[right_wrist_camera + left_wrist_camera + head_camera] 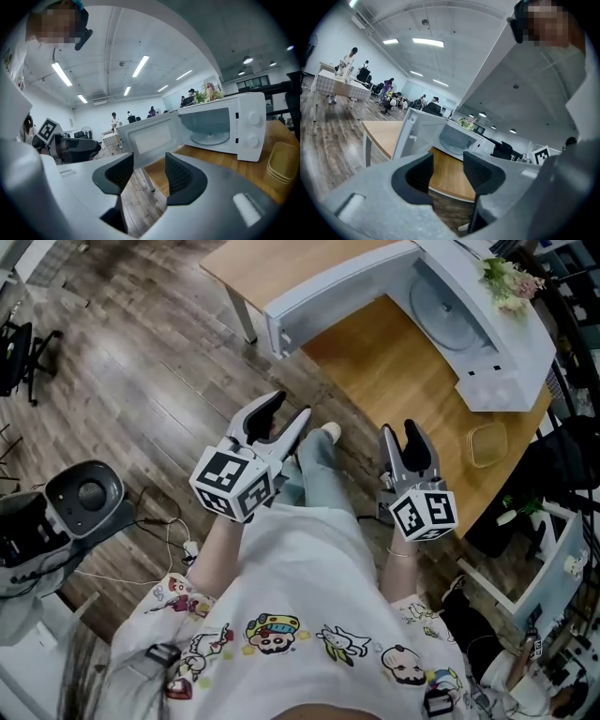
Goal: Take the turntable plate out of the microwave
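Note:
A white microwave (pixel 487 343) stands on the wooden table (pixel 384 362) with its door (pixel 328 287) swung wide open to the left. The round glass turntable plate (pixel 441 310) lies inside the cavity; in the right gripper view the plate (pixel 211 138) shows clearly, and in the left gripper view the plate (pixel 452 143) is faint. My left gripper (pixel 289 412) and right gripper (pixel 400 430) hover in front of the table's near edge, well short of the microwave. Both stand open with nothing between the jaws, as the left gripper (pixel 448 171) and the right gripper (pixel 149 174) show in their own views.
A clear yellowish container (pixel 487 444) sits on the table's near right corner, beside the microwave. Flowers (pixel 509 277) lie on top of the microwave. A grey device (pixel 84 498) with cables stands on the wood floor at the left. People and desks are far off in the room.

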### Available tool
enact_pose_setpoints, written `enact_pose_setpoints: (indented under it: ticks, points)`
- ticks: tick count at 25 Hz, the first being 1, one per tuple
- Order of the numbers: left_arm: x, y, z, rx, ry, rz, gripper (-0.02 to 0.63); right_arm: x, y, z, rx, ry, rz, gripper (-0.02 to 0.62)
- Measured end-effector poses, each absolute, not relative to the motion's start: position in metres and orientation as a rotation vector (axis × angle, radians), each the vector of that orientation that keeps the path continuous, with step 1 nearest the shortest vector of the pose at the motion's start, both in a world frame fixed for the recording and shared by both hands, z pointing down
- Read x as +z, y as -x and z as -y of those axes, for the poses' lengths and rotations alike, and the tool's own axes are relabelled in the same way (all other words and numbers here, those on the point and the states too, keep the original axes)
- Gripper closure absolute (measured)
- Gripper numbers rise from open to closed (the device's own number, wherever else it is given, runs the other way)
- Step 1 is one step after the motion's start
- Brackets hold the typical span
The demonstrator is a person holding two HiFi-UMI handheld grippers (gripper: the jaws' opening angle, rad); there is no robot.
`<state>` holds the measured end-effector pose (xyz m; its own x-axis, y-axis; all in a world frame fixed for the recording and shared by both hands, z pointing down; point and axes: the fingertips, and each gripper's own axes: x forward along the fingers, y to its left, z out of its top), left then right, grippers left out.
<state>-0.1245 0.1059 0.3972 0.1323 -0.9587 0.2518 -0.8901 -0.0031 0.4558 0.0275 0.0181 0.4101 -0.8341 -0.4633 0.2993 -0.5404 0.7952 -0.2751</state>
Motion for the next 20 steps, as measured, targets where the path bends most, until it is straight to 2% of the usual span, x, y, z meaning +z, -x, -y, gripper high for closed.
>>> enact_pose_setpoints:
  ticks: [20]
  points:
    - [0.375,0.095,0.099,-0.122,-2.141,1.517,0.411,0.392,-0.062,0.154,0.525,-1.166,2.722,0.388]
